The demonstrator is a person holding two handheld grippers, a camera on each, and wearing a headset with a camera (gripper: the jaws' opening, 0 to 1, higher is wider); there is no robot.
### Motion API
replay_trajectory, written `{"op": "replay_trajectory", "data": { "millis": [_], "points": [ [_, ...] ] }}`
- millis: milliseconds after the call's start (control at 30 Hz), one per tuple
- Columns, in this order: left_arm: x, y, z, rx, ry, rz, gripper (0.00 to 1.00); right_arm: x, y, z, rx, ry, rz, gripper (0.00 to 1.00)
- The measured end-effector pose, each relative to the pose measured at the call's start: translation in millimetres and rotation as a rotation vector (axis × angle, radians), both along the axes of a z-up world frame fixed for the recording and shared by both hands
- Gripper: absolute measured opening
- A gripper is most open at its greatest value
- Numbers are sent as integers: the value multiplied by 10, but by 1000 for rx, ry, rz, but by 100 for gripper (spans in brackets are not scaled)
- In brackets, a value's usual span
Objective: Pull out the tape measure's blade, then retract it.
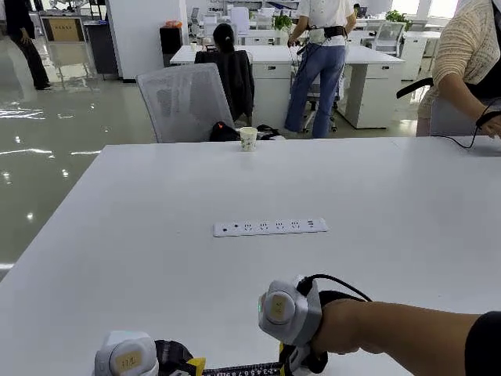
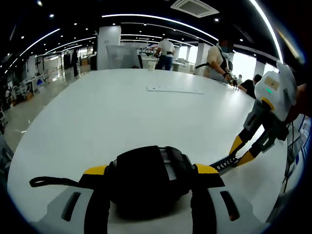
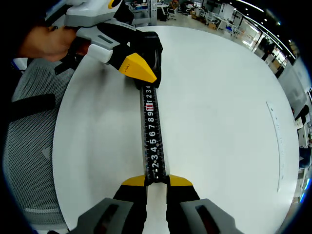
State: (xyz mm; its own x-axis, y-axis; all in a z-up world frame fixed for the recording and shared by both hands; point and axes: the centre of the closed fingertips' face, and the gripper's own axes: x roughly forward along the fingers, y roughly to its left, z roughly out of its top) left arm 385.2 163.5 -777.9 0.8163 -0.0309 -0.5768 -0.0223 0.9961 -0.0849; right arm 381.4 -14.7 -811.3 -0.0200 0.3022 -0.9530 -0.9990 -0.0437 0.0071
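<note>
This is looking like an open-plan office. White desks (image 1: 376, 82) with drawer units are standing across a glossy floor (image 1: 47, 141) that is reflecting the lights; one person (image 1: 225, 43) is sitting at a desk and another (image 1: 322, 47) is standing nearby. A grey mesh office chair (image 1: 184, 102) is standing at a white table (image 1: 407, 235) carrying a power strip (image 1: 270, 227) and a paper cup (image 1: 248, 138), and strip lights (image 2: 146, 18) are glowing near a ceiling air vent (image 2: 194, 7).

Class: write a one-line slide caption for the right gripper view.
Right gripper pinches the tip of the tape blade, drawn out across the table from the case held by the left gripper.
</note>
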Motion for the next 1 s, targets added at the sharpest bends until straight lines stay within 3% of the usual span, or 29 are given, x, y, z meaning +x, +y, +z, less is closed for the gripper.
{"op": "replay_trajectory", "data": {
  "millis": [333, 1000],
  "points": [
    [-1, -5, -10, -10, 16, -1, 62, -6, 52, -1, 4, 3, -7, 11],
    [-1, 0, -8, -11, 17, 1, 62, -14, 163, -3, 12, 10, -21, 11]
  ]
}}
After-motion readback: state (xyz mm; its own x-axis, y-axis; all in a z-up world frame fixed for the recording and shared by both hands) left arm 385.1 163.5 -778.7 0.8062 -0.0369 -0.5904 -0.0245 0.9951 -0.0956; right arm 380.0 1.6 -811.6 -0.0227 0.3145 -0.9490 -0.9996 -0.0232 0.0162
